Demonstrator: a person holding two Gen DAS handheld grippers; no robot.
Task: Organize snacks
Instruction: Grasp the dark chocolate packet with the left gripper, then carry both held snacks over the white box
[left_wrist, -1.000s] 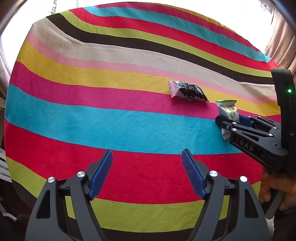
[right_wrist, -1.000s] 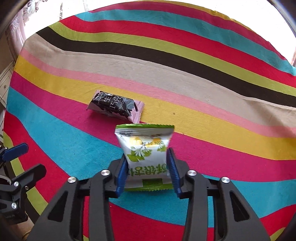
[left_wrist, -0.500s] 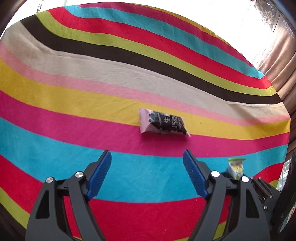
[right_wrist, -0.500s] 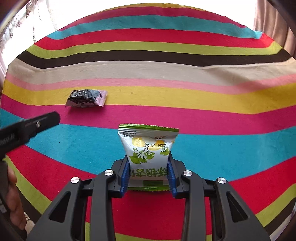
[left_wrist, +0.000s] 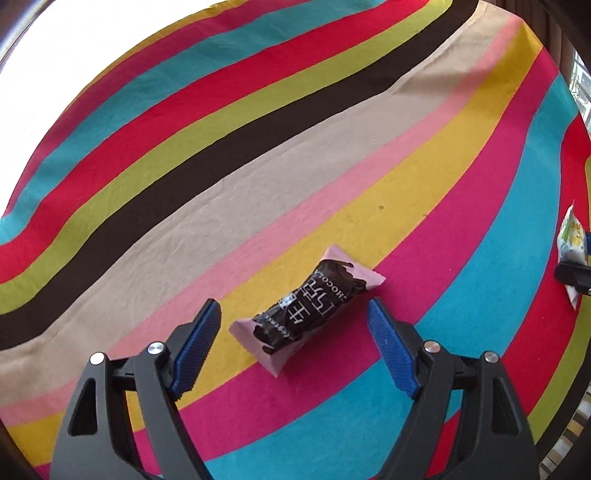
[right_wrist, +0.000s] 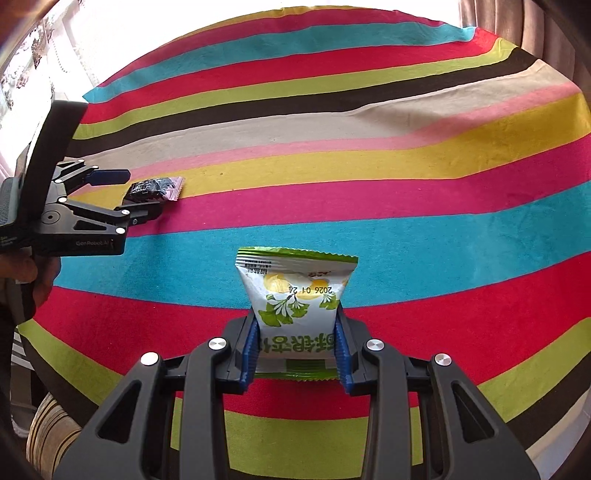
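Observation:
A black and pink chocolate packet (left_wrist: 308, 314) lies flat on the striped cloth, across the yellow and magenta bands. My left gripper (left_wrist: 294, 314) hovers open over it, one blue pad on each side, neither touching. From the right wrist view the same packet (right_wrist: 154, 189) shows at the left, half hidden behind the left gripper (right_wrist: 142, 194). My right gripper (right_wrist: 297, 332) is shut on a white and green snack bag (right_wrist: 297, 295), held upright above the cloth. That bag (left_wrist: 570, 240) peeks in at the right edge of the left wrist view.
The round table wears a striped cloth (right_wrist: 406, 177) that reaches its edges. A hand (right_wrist: 40, 280) holds the left gripper's handle at the left. A curtain (right_wrist: 517, 22) hangs at the far right, and a striped object (right_wrist: 48, 435) sits below the table's near left edge.
My left gripper has swung over to the chocolate packet and rolled, so the packet now lies between its pads. My right gripper has carried the green bag to the right, away from the packet.

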